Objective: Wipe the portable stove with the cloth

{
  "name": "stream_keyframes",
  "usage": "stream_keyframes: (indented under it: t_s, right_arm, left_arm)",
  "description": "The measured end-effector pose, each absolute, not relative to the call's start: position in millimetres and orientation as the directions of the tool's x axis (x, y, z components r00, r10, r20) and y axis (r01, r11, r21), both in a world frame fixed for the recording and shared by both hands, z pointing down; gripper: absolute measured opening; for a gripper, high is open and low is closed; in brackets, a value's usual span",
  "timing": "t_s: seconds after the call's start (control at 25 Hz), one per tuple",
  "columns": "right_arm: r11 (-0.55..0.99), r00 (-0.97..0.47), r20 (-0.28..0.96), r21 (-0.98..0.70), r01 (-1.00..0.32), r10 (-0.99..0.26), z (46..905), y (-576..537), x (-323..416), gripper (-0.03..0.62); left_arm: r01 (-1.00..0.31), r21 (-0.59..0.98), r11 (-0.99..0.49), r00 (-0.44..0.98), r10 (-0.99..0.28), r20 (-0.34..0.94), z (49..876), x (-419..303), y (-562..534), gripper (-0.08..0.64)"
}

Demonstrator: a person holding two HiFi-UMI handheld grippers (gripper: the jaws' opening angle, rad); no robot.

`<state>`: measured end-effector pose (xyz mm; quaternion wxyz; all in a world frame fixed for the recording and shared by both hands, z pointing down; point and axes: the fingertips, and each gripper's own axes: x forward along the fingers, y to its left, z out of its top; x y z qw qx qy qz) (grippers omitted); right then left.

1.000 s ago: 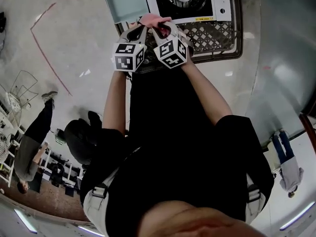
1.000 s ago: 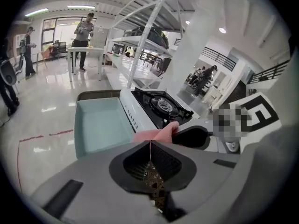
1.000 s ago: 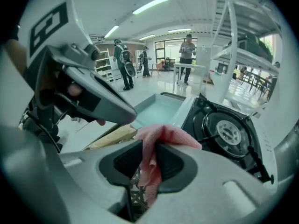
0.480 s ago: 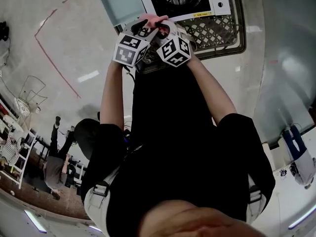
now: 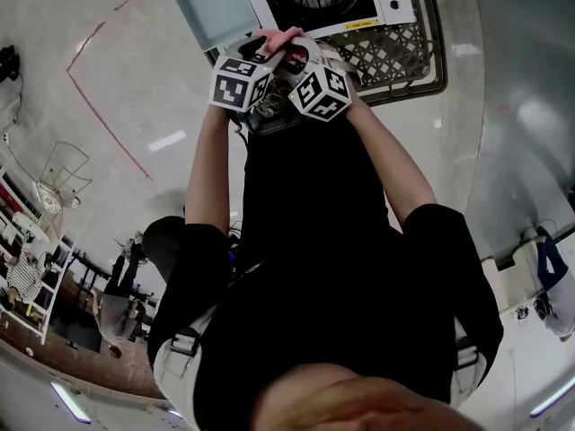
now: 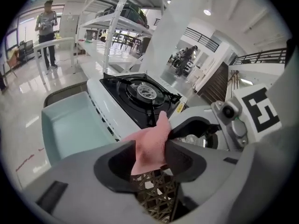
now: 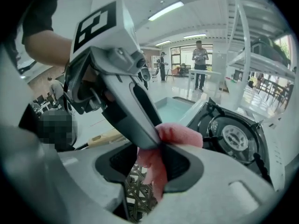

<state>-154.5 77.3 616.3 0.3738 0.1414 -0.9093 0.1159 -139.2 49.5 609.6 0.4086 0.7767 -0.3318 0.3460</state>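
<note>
Left gripper [image 6: 149, 162] stands with its jaws wide apart, having just opened. The pink cloth [image 6: 152, 143] rises through the gap between them, its bunched tip pointing up toward the middle of the left gripper view. Right gripper [image 7: 147, 167] also has its jaws apart, and they have just been opening. In its own view the cloth hangs in the gap, lying against the jaw on the frame's right, with open space beside the jaw on the frame's left. One finger of the left gripper slants down from the upper left of that view and ends at the top of the cloth.

In the head view both grippers sit side by side at upper centre. Their marker cubes are close together and their tips converge on the cloth. The cloth is held in the air just at the near edge of the portable stove [image 6: 140, 94], not on its top.

The stove has a white body and a black top with a round burner. It rests on a dark lattice crate [image 5: 386, 52] at the top of the head view. The crate's lattice shows below the jaws in both gripper views. A pale blue tray [image 6: 70, 129] lies just beside the stove, toward the frame's left.
</note>
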Motion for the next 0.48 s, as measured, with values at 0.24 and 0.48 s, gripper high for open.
stream_keyframes:
  t_s: [0.24, 0.48]
  right_arm:
    - [0.883, -0.703, 0.68, -0.178, -0.434, -0.209, 604, 72, -124, 0.169]
    - [0.848, -0.692, 0.676, -0.188, -0.495, -0.254, 604, 51, -95, 0.149]
  left_arm:
    - [-0.887, 0.279, -0.368, 0.405, -0.33, 0.853, 620, -163, 41, 0.102]
    - [-0.909, 0.226, -0.351, 0.359, -0.38, 0.853, 619, -158, 35, 0.075]
